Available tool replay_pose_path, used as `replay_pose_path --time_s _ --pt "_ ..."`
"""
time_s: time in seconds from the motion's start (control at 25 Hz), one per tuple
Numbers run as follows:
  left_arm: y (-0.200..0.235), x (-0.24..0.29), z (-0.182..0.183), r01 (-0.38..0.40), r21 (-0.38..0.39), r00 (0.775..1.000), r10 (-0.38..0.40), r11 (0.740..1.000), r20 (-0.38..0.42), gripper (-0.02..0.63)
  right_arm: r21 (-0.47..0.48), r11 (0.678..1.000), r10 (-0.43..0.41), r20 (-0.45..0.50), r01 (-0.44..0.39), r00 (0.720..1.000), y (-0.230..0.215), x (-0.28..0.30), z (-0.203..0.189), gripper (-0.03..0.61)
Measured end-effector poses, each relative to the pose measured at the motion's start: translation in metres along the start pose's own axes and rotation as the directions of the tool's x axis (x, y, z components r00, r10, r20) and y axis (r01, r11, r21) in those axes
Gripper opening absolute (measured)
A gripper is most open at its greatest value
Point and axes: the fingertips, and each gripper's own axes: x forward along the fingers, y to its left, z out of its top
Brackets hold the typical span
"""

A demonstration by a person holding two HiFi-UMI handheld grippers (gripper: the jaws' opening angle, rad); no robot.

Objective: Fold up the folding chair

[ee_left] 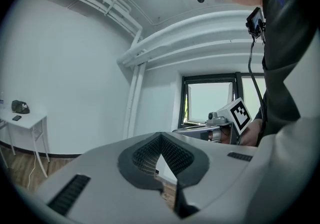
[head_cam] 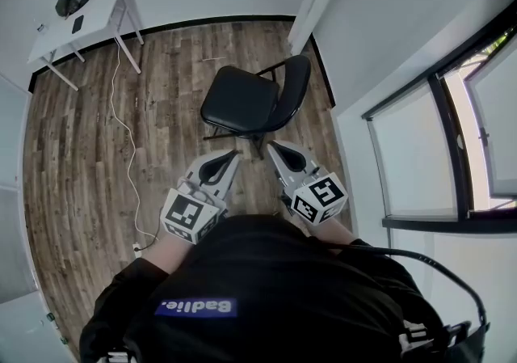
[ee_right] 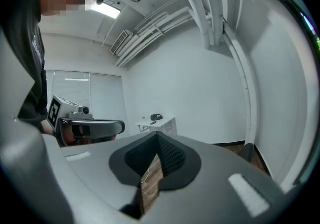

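**Current state.** The folding chair [head_cam: 241, 101] stands unfolded on the wood floor [head_cam: 81, 159], at 12 o'clock from the operator. Its seat is level, and the backrest [head_cam: 294, 88] rises at the seat's 3 o'clock side. The left claw [head_cam: 229, 156] and right claw [head_cam: 276, 148] sit side by side at the chair's 6 o'clock, near the seat's nearest edge but apart from it. Both claws are fully closed with nothing between the jaws. Each gripper view shows only room beyond the pads.

**Step in hand.** Approach and first grip. Folding is judged not yet begun.

**Recommended procedure.**
1. Open each claw before contact, because closed jaws cannot take an edge.
2. Close the right claw on the backrest top to steady the frame.
3. Close the left claw on the seat edge opposite the backrest, then raise that edge toward the backrest.
4. Keep the jaws clear of the hinge, which is a likely pinch point.

Keep the chair legs off the white cable [head_cam: 128, 135] lying at 9 o'clock.
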Motion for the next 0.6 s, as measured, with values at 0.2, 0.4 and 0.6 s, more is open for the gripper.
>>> replay_pose_path --time_s 0.2,0.4,0.6 --pt "0.02 0.0 -0.002 0.027 -0.011 1.0 -0.027 1.0 -0.01 0.0 0.021 0.998 -0.064 0.008 0.064 0.998 -0.008 0.011 -0.002 -0.005" --pt "0.038 0.017 -0.01 0.032 -0.033 0.999 -0.033 0.999 -0.033 0.0 0.056 0.992 -0.11 -0.006 0.111 0.994 -0.037 0.016 -0.01 -0.005" --pt "0.056 0.062 -0.012 0.035 -0.039 0.999 -0.036 0.999 -0.025 0.0 0.076 0.991 -0.105 -0.018 0.106 0.994 -0.088 0.03 -0.013 -0.005"
